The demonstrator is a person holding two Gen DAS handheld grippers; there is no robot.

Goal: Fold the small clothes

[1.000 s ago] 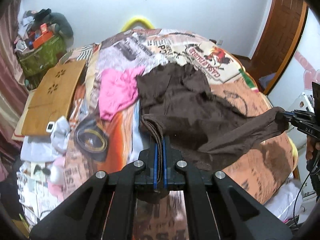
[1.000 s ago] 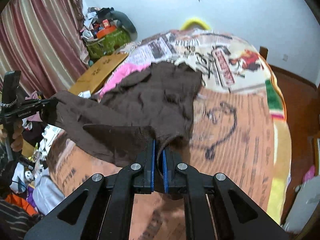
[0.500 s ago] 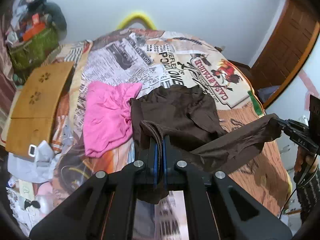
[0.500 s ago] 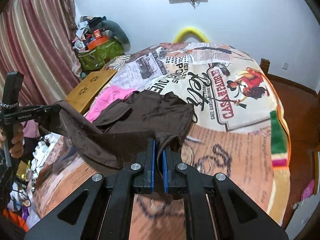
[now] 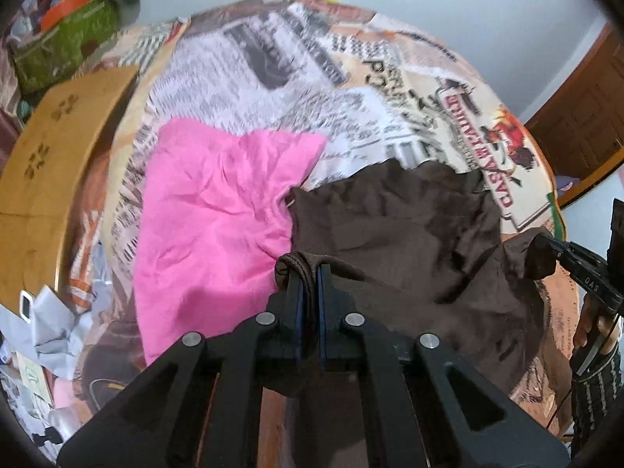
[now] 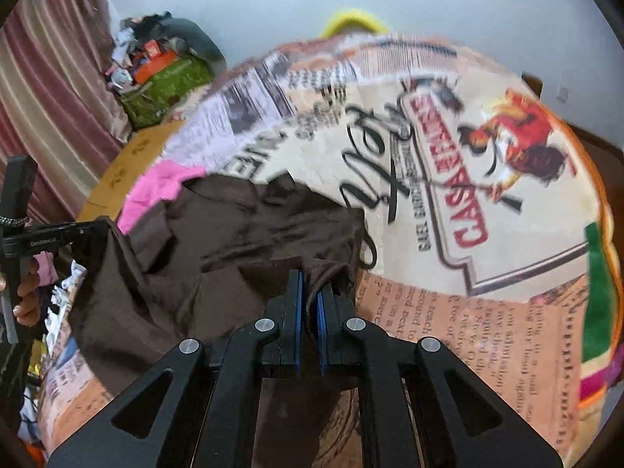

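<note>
A brown garment [image 5: 401, 230] lies partly on the bed, its near edge lifted between both grippers. My left gripper [image 5: 308, 273] is shut on a bunched corner of it. My right gripper [image 6: 309, 279] is shut on the other corner; it shows at the right of the left wrist view [image 5: 561, 253]. The brown garment [image 6: 218, 249] hangs slack between them, its far part folded onto the bedspread. A crumpled pink garment [image 5: 218, 210] lies left of it, also seen in the right wrist view [image 6: 156, 191].
The bed has a newspaper-print bedspread [image 6: 468, 179]. A wooden board [image 5: 58, 148] lies along the left bed edge. A green bag with clutter [image 5: 62, 39] stands far left. Loose items [image 5: 58, 323] pile up near left. A wooden door [image 5: 585, 117] is at right.
Both grippers have moved forward over the bed carrying the brown garment's near edge toward its far part. The garment has gone slacker and covers less of the bedspread.
</note>
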